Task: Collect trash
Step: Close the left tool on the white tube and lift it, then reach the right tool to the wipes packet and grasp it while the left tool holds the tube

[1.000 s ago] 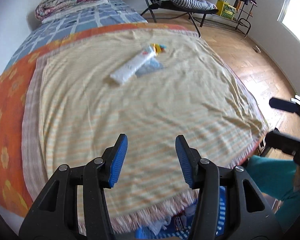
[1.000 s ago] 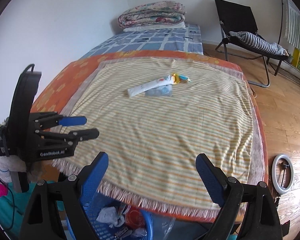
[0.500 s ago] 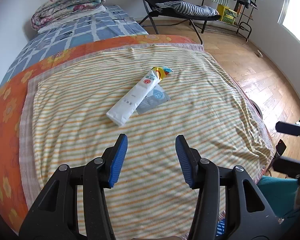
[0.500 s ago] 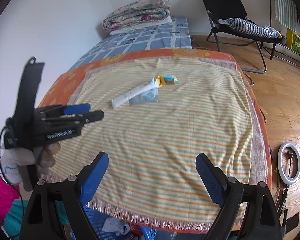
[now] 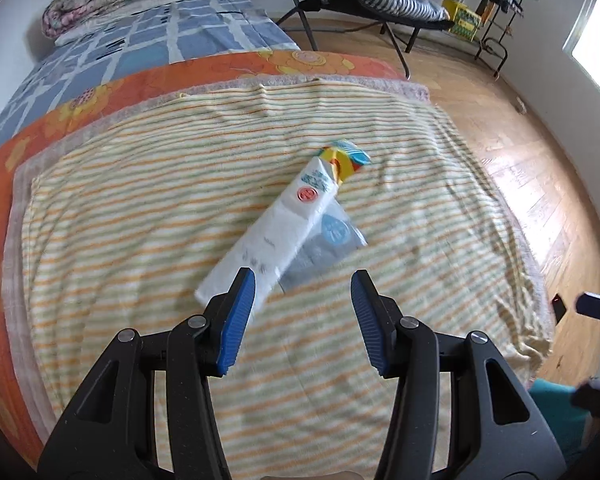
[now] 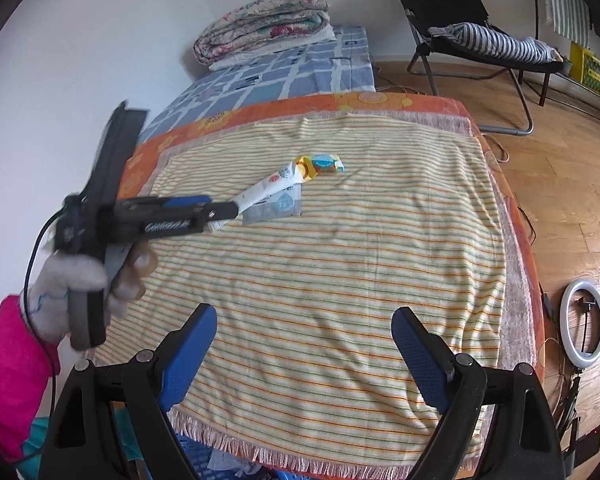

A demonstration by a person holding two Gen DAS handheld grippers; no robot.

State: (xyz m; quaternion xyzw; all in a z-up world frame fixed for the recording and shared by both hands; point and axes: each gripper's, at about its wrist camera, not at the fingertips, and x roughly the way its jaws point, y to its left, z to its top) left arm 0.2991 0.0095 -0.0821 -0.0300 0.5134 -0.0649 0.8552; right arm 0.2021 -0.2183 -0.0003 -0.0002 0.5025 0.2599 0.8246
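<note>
Three pieces of trash lie together on the striped blanket [image 5: 140, 208]: a long white wrapper [image 5: 276, 224], a grey-blue sachet [image 5: 324, 248] under it, and a small yellow and blue wrapper [image 5: 346, 158] at its far end. My left gripper [image 5: 302, 308] is open and empty, its fingertips just short of the white wrapper's near end. In the right wrist view the left gripper [image 6: 216, 210] reaches the white wrapper [image 6: 268, 188] from the left. My right gripper [image 6: 304, 344] is open and empty above the blanket's near edge.
A blue basket [image 6: 220, 464] holding trash stands below the bed's near edge. A folded quilt [image 6: 260, 20] lies at the bed's far end. A black folding chair [image 6: 480, 40] stands on the wood floor to the right, and a ring light [image 6: 584, 328] lies on the floor.
My left gripper has moved forward over the bed from its near edge up to the white wrapper. My right gripper has risen slightly, staying open at the near edge.
</note>
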